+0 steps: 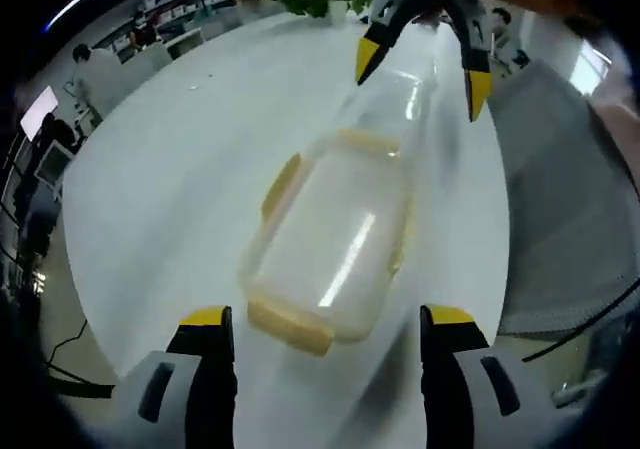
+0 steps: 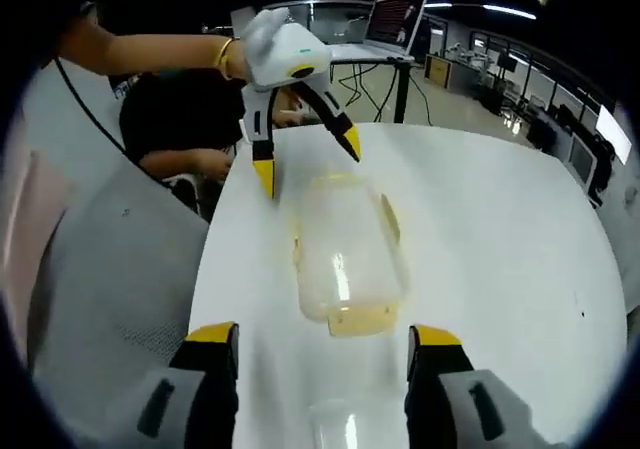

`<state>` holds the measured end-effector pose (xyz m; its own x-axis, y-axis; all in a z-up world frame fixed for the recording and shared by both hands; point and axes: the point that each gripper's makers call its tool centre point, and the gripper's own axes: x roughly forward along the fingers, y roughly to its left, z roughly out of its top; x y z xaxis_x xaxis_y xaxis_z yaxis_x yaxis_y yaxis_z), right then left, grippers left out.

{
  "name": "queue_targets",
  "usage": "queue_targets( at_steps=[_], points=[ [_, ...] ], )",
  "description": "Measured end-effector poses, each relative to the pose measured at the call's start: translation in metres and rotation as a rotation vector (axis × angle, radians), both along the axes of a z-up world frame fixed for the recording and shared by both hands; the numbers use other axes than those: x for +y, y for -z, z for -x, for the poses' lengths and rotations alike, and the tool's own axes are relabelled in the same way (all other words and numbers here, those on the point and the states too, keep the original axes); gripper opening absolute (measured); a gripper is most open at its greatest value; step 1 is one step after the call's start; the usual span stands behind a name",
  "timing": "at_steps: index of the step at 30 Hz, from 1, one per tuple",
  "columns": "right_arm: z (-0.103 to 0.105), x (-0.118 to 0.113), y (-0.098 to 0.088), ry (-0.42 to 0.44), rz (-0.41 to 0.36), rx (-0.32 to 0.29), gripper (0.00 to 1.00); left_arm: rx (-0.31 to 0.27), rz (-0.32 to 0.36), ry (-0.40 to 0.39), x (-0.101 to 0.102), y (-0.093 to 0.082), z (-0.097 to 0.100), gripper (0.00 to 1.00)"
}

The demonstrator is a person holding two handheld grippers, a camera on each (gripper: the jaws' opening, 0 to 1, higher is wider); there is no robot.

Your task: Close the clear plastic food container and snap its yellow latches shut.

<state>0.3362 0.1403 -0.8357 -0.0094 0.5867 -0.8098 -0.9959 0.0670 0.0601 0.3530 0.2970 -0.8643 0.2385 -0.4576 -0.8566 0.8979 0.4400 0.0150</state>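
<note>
Currently the container (image 1: pixel 335 244) is seen lying mid-tabletop (image 1: pixel 160 199) between both claws, lid apparently on; yellow latches (image 1: pixel 290 327) are judged unsnapped. Left claw (image 1: pixel 325 329) and right claw (image 2: pixel 320 349) are spread, holding nothing.

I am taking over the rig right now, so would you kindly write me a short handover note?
Left gripper: open, holding nothing, fingers astride the near end of the container.
Right gripper: open, holding nothing, at the container's opposite end.
Clear container lies on the white table between the two grippers, with the lid seemingly on.
Yellow latches show at its ends and sides; blur hides whether any is snapped.
Left to do: check lid seating, then press each latch shut.
</note>
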Motion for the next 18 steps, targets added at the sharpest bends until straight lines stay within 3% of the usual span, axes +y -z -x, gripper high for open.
queue_targets(
  at_steps=[4,9,18],
  points=[
    [-0.006,0.004,0.007,0.004,0.013,0.006,0.67,0.008,-0.002,-0.001,0.000,0.003,0.000,0.72],
    [-0.014,0.006,0.018,-0.012,0.066,-0.031,0.65,0.034,-0.031,0.011,0.007,0.013,-0.004,0.72],
    [-0.019,0.015,0.029,0.020,0.083,-0.011,0.63,0.068,-0.051,0.031,0.011,0.020,-0.006,0.71]
  ],
)
